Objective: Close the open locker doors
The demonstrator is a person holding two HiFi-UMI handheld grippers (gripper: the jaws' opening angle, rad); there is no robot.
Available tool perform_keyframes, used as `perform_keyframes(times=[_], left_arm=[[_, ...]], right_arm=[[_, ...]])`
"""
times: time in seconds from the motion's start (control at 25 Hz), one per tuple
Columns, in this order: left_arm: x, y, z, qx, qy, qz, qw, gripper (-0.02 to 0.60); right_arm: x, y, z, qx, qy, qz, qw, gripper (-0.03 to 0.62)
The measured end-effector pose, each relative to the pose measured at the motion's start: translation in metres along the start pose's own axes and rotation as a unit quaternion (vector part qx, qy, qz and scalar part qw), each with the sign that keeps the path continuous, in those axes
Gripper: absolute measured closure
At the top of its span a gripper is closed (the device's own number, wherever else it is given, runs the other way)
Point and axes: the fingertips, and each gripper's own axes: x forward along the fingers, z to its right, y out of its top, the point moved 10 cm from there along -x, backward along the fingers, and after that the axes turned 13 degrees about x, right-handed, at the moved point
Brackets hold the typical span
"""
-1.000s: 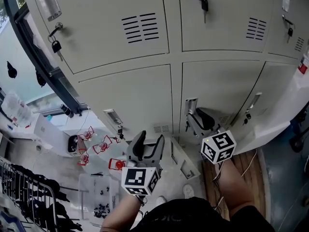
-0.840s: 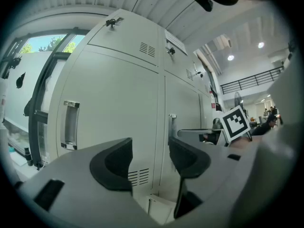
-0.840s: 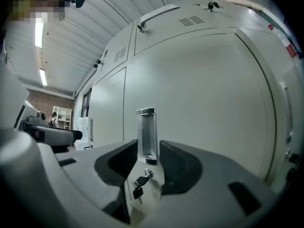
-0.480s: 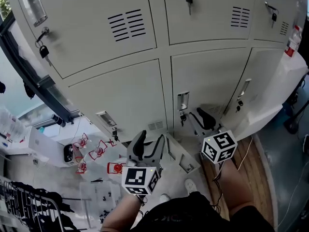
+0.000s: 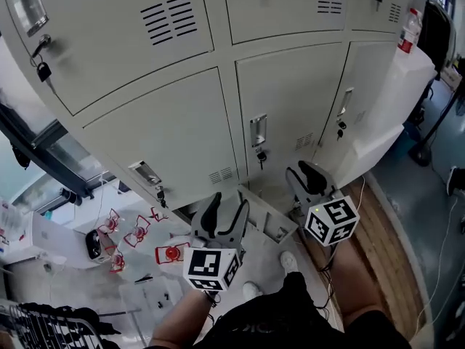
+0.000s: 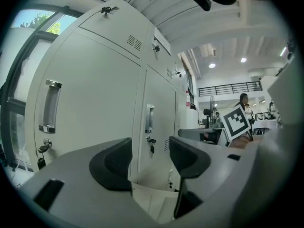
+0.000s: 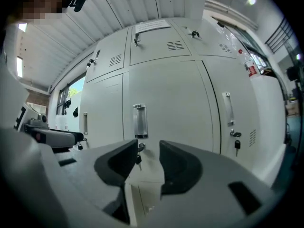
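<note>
As the head view swings compared with a second ago, the bank of pale grey metal lockers (image 5: pixel 167 122) slides up and to the left in the picture, and more of the wooden floor strip (image 5: pixel 385 231) at the right comes into view. Both grippers sit at nearly the same spots in the picture as before, and their jaw gaps look unchanged.

The left gripper (image 5: pixel 225 213) is held level at the person's front, pointing at the lockers, with its marker cube towards the body. Its dark jaws stand well apart, and in the left gripper view (image 6: pixel 151 160) only the locker fronts show between them. The right gripper (image 5: pixel 309 182) is also level and a little nearer the lockers. Its jaws are parted more narrowly, and in the right gripper view (image 7: pixel 148 167) nothing is pinched between the pads. A bare forearm (image 5: pixel 356 275) runs back from the right gripper.

Low down between the two grippers, a pale grey door panel (image 5: pixel 265 220) stands out from the bottom row, swung away from the locker face. The locker doors above it are shut. The middle door (image 5: pixel 283 100) has a chrome recessed handle (image 5: pixel 258 131) with a key (image 5: pixel 261 155) hanging under it. What the lockers hold cannot be seen.
</note>
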Motion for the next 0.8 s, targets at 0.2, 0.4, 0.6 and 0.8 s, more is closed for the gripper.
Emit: perform_keyframes(times=[0.2, 0.4, 0.6, 0.8], left_arm=[[-0.003, -0.016, 0.02, -0.013, -0.039, -0.014, 0.9991, 0.334], [0.0, -0.025, 0.044, -0.023, -0.06, -0.027, 0.9976, 0.324], [0.006, -0.031, 0.071, -0.024, -0.06, -0.04, 0.9971, 0.311], [0.011, -0.036, 0.106, -0.032, -0.032, -0.062, 0.997, 0.295]], right_arm=[[-0.032, -0.018, 0.002, 0.012, -0.031, -0.009, 0.999, 0.465], [-0.056, -0.024, 0.013, 0.019, -0.039, -0.012, 0.999, 0.451], [-0.072, -0.027, 0.03, 0.025, -0.029, -0.022, 0.999, 0.441], [-0.085, -0.028, 0.052, 0.032, 0.007, -0.039, 0.999, 0.422]])
